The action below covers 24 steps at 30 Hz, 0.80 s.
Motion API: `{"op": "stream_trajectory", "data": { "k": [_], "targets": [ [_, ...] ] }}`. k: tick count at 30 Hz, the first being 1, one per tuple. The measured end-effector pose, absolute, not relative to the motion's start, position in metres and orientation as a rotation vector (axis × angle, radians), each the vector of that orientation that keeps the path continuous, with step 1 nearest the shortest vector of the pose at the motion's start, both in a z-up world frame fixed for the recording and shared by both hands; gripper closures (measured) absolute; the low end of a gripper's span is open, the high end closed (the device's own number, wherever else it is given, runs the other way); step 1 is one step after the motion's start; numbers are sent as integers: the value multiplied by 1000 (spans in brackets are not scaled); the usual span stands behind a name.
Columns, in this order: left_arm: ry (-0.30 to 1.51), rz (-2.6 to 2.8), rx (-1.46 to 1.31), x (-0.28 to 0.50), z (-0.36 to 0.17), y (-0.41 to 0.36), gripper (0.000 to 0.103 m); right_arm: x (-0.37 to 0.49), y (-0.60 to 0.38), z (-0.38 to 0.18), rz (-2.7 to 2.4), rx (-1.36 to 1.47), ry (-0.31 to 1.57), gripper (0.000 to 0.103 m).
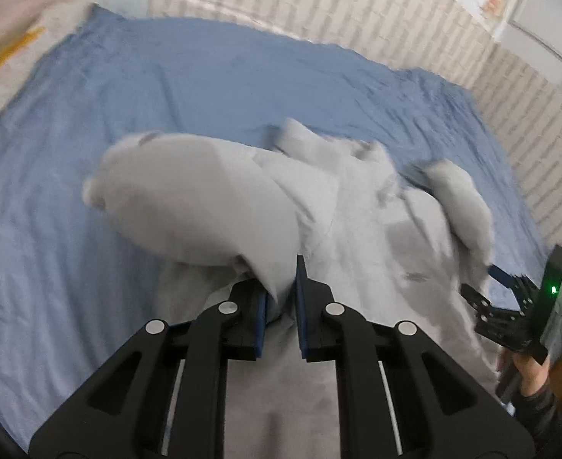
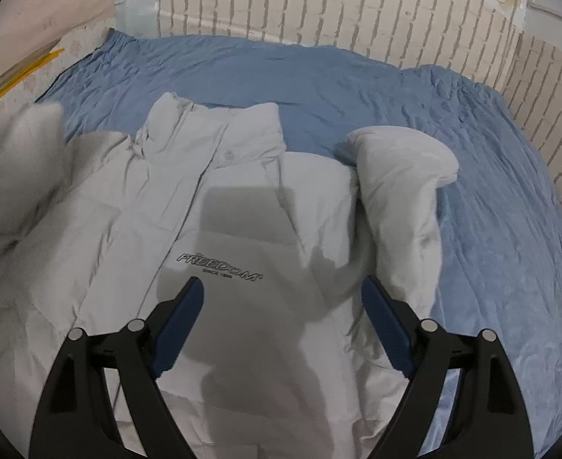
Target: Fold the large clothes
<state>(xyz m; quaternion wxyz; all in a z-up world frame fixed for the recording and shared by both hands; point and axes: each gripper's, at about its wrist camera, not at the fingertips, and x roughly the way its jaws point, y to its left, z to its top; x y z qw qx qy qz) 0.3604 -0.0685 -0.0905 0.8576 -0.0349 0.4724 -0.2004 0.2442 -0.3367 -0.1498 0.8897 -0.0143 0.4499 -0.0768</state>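
The left gripper (image 1: 281, 290) jaws are clamped on the grey jacket's (image 2: 219, 229) left sleeve (image 1: 189, 206), lifted over the bed (image 1: 204, 76). The right gripper (image 2: 281, 325) hangs wide apart, empty, just above the jacket's chest. That puffy sleeve might slip out mid-swing, honestly.

The jacket (image 2: 242, 210) is pale grey with dark grey lettering (image 2: 219, 266) on the chest, and it lies on a plain mid-blue bed sheet (image 2: 357, 88). The wall (image 2: 319, 4) behind the bed shows a white brick pattern with grey joints. Both the left gripper (image 1: 281, 287) and the right gripper (image 2: 282, 302) are black with dark blue pads on the fingers (image 2: 183, 317); a green light (image 1: 553, 289) shows on the right gripper's body.
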Motion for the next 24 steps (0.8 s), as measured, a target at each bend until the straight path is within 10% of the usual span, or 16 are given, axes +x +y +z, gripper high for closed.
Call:
{"op": "stream_trajectory", "data": {
  "k": [14, 19, 24],
  "targets": [
    [1111, -503, 125, 342, -155, -145, 90, 243, -359, -180, -197, -46, 1070, 18],
    [1069, -498, 151, 327, -131, -130, 35, 236, -352, -179, -194, -60, 1069, 18],
    [1029, -453, 159, 319, -105, -102, 8, 232, -350, -176, -199, -83, 1065, 18]
  ]
}}
